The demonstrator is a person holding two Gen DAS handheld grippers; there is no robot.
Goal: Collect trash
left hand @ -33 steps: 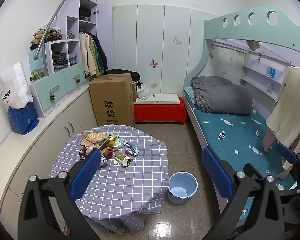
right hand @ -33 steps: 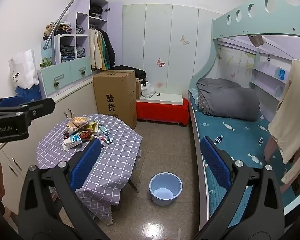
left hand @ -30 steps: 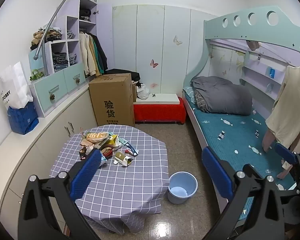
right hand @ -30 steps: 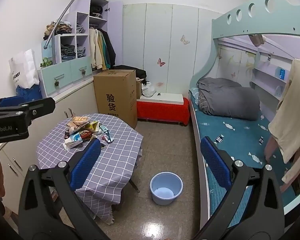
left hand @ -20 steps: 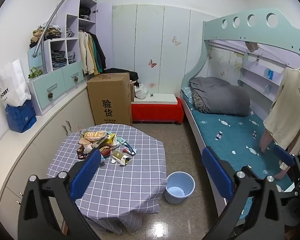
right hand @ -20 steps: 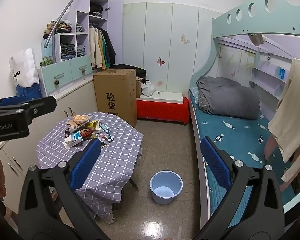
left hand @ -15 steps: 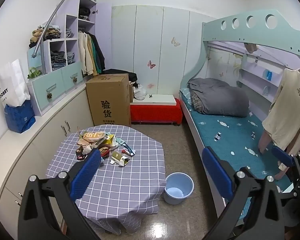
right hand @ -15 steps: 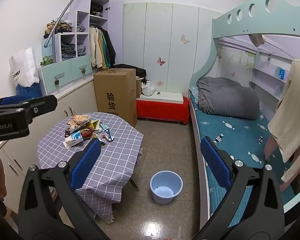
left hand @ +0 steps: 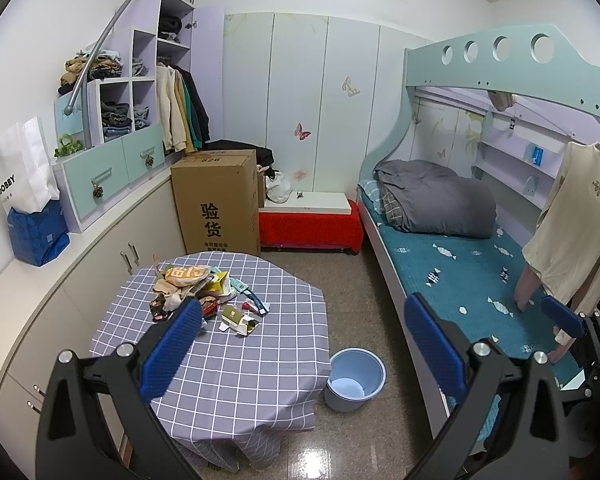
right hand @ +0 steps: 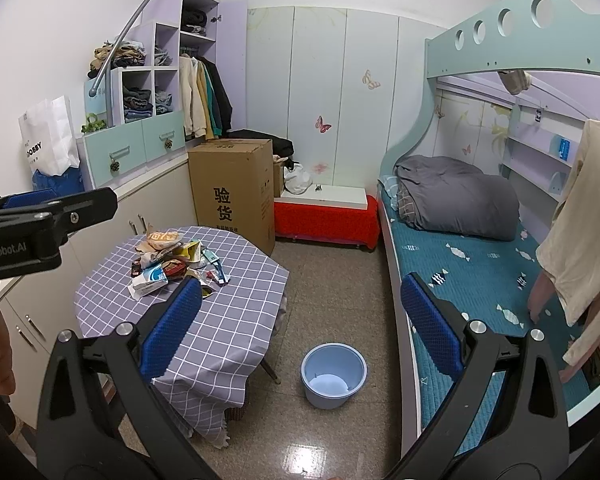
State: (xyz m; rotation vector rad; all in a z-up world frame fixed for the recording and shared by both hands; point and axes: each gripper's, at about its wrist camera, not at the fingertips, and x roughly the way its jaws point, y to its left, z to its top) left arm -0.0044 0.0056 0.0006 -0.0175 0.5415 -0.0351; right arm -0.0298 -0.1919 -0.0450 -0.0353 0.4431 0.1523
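Right wrist view: "GenRobot.AI" on left tongs (right hand: 56, 204), "验货" on carton (right hand: 230, 196).

Both wrist views look out from well above the floor, tilted down and facing the far wardrobe wall, nothing close to either lens but its own claw. The left view sits over the near edge of the table (left hand: 228, 360), the bucket (left hand: 354, 378) just right of it. The right view stands further right, table (right hand: 220, 320) off to its left, bucket (right hand: 334, 374) near centre. Both share table, bucket, box (left hand: 216, 200) and bed (left hand: 460, 272). The left claw (right hand: 40, 216) pokes into the right view's left edge.
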